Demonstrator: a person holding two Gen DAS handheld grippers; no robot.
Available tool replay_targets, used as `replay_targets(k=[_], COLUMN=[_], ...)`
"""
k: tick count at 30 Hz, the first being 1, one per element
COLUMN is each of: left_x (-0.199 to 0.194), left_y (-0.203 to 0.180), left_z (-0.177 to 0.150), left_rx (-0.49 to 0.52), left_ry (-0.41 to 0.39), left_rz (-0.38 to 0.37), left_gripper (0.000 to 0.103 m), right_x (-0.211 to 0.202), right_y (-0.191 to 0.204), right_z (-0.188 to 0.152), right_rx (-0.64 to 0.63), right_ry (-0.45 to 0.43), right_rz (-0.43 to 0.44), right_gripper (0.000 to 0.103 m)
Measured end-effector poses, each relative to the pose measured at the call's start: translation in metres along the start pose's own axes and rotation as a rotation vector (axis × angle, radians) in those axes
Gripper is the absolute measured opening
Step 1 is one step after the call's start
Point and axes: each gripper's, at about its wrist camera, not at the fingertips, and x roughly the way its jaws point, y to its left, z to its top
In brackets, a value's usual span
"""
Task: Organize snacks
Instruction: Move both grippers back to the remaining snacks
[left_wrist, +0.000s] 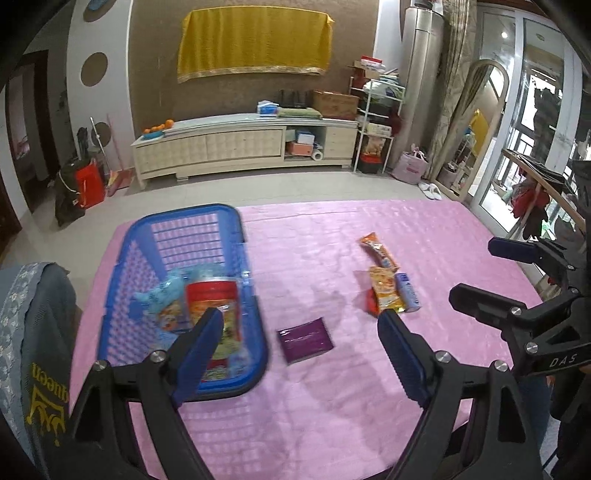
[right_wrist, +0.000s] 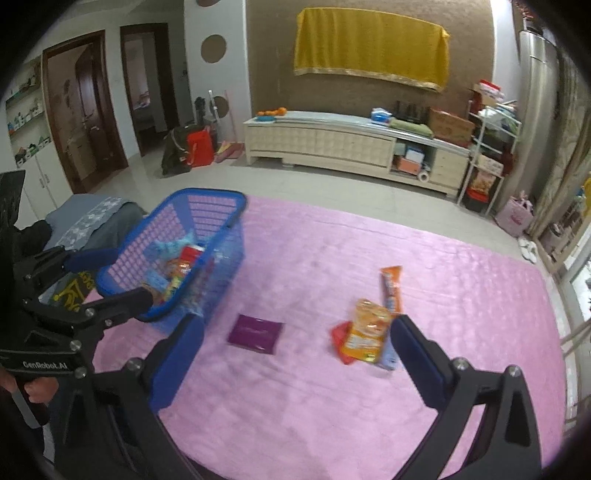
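Left gripper (left_wrist: 299, 325) spread wide, nothing between its fingers, hanging above the pink-covered tabletop (left_wrist: 332, 413). Right gripper (right_wrist: 295, 334) likewise released, jaws at full spread, empty, also above the tabletop.

Blue basket (left_wrist: 255, 295) sits behind the left gripper's left finger, which overlaps its near right corner in the left wrist view. Inside it: a red-and-yellow snack pack (left_wrist: 216, 299) and a light blue packet (left_wrist: 162, 291), both lying flat, somewhat blurred.

Purple packet (left_wrist: 306, 340) lies flat on the tabletop between the left gripper's two fingers, a bit past the tips, not touched. In the right wrist view the same purple packet (right_wrist: 256, 333) is ahead of the right gripper, nearer its left finger.

Loose pile just beyond the left gripper's right fingertip: orange-yellow pouch (left_wrist: 386, 291) on top of a red packet (left_wrist: 370, 305), small blue-white packet (left_wrist: 407, 293) touching its right edge. Long orange stick pack (left_wrist: 378, 251) lies farther out, just behind the pile. From the right wrist view the pile is right at the right gripper's right finger, pouch (right_wrist: 365, 332) just beside the tip.

Each gripper shows at the edge of the other's view, well apart. A hand (right_wrist: 37, 391) grips the left gripper's handle.
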Motion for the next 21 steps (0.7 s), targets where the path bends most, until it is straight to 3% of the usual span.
replay_targets(k=[9, 21], left_x=[0.039, 0.092], left_y=[-0.046, -0.089], left_z=[0.012, 0.018], left_rx=[0.060, 0.167], left_ry=[0.047, 0.107], left_rz=[-0.076, -0.069], left_gripper=[0.084, 0.087], right_x=[0.005, 0.038], right_y=[-0.053, -0.098], right_z=[-0.019, -0.039], right_rx=[0.063, 0.118], right_ry=[0.027, 0.098], right_rz=[-0.051, -0.077], right_gripper=[0.103, 0.103])
